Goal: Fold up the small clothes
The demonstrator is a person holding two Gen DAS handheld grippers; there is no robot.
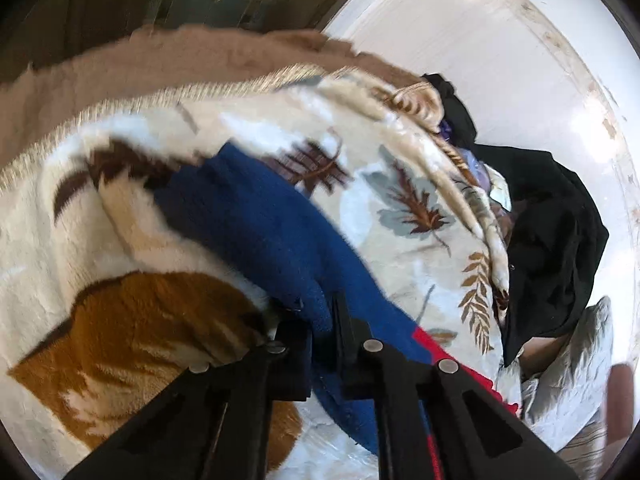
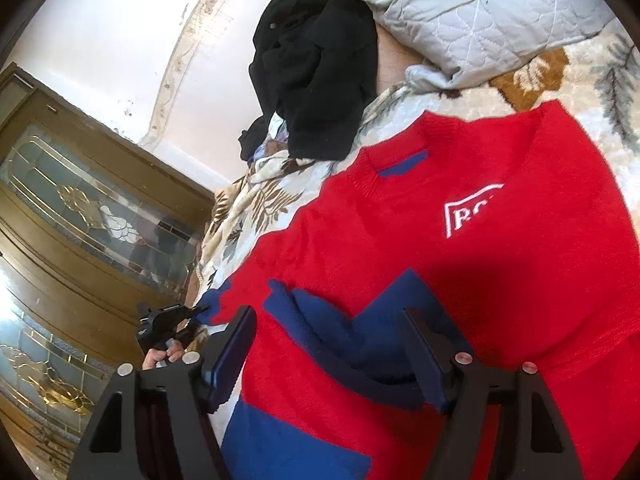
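Note:
A red knit sweater (image 2: 480,272) with blue sleeves and a white logo lies flat on a leaf-patterned blanket (image 2: 460,100). In the left wrist view one blue sleeve (image 1: 256,208) stretches out across the blanket (image 1: 120,220), and my left gripper (image 1: 318,308) is shut on its near part. The right wrist view shows that same gripper (image 2: 168,320) at the sweater's left edge, pinching the blue cuff. My right gripper (image 2: 328,316) is open over the sweater's chest. The other blue sleeve (image 2: 340,332) lies folded across the red front between its fingers, which do not press on it.
A heap of black clothes (image 2: 312,80) lies at the blanket's far edge, also visible as a black heap (image 1: 552,240) on the right in the left wrist view. A grey quilted pillow (image 2: 460,12) sits beside it. A wooden cabinet with glass doors (image 2: 80,200) stands to the left.

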